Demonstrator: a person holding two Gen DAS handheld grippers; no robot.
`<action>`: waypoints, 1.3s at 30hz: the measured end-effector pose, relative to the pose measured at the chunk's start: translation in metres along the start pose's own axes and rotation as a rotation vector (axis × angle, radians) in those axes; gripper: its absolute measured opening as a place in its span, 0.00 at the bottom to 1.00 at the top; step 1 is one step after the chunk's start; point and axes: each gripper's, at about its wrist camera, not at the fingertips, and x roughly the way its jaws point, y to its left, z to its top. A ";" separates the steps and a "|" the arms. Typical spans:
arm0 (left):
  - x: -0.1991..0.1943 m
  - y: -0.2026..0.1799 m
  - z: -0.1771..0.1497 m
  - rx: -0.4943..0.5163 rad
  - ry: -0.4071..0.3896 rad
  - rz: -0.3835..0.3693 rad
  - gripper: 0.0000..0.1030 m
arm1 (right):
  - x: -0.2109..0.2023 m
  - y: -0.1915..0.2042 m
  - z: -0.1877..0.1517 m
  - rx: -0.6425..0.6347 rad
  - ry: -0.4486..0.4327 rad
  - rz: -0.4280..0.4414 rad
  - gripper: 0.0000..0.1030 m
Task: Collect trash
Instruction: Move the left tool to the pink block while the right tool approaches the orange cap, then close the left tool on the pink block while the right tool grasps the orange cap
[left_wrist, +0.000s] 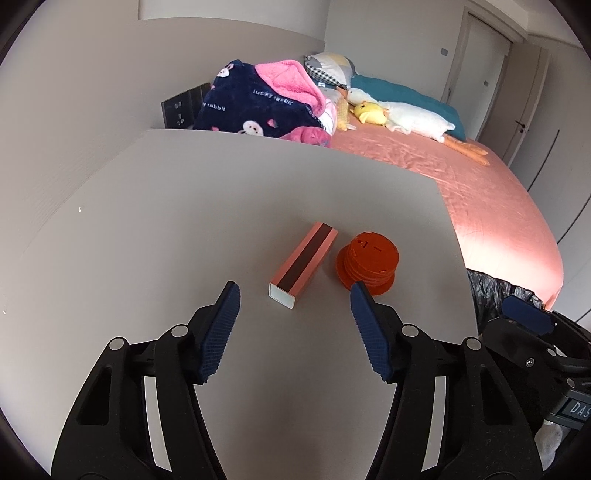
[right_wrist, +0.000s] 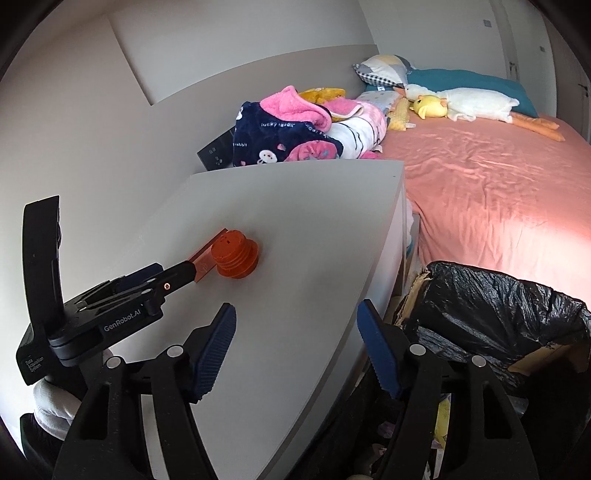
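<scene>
Trash, left wrist view: pink rectangular box (left_wrist: 303, 264) with a dark stripe lies on its side on the grey tabletop (left_wrist: 147, 229), open white end toward the camera; an orange ribbed plastic piece (left_wrist: 367, 261) sits just beside it on the right, apart from it by a thin gap.
Left gripper (left_wrist: 294, 298): jaws spread wide, holding nothing, hovering near the box's close end; the right blue pad's tip overlaps the orange piece's base in the picture, contact unclear.
Right edge of that view: part of the right gripper (left_wrist: 526, 319) past the table's edge, with a bit of black bag (left_wrist: 484, 291) behind it.
Background: bed with a salmon sheet (left_wrist: 480, 206), a navy and pink rabbit blanket (left_wrist: 258, 103), a yellow plush (left_wrist: 369, 112) and a white goose plush (left_wrist: 413, 118).
Trash, right wrist view: orange piece (right_wrist: 235, 256) on the tabletop (right_wrist: 295, 229), the pink box (right_wrist: 205, 263) mostly hidden behind it.
Left gripper, seen from the side (right_wrist: 173, 278): its tip is near the box.
Right gripper (right_wrist: 295, 321): jaws wide apart, empty, over the table's near edge.
Bin: black-lined trash bin (right_wrist: 487, 314) stands on the floor just beside the table, between it and the bed (right_wrist: 498, 177).
</scene>
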 end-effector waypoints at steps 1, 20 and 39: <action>0.004 0.000 0.001 0.006 0.005 0.002 0.59 | 0.002 0.000 0.000 0.000 0.002 0.001 0.68; 0.038 0.000 0.020 0.065 0.057 -0.024 0.28 | 0.039 0.008 0.019 -0.035 0.049 0.006 0.68; 0.032 0.044 0.022 -0.132 0.039 -0.037 0.19 | 0.075 0.046 0.041 -0.111 0.106 0.015 0.68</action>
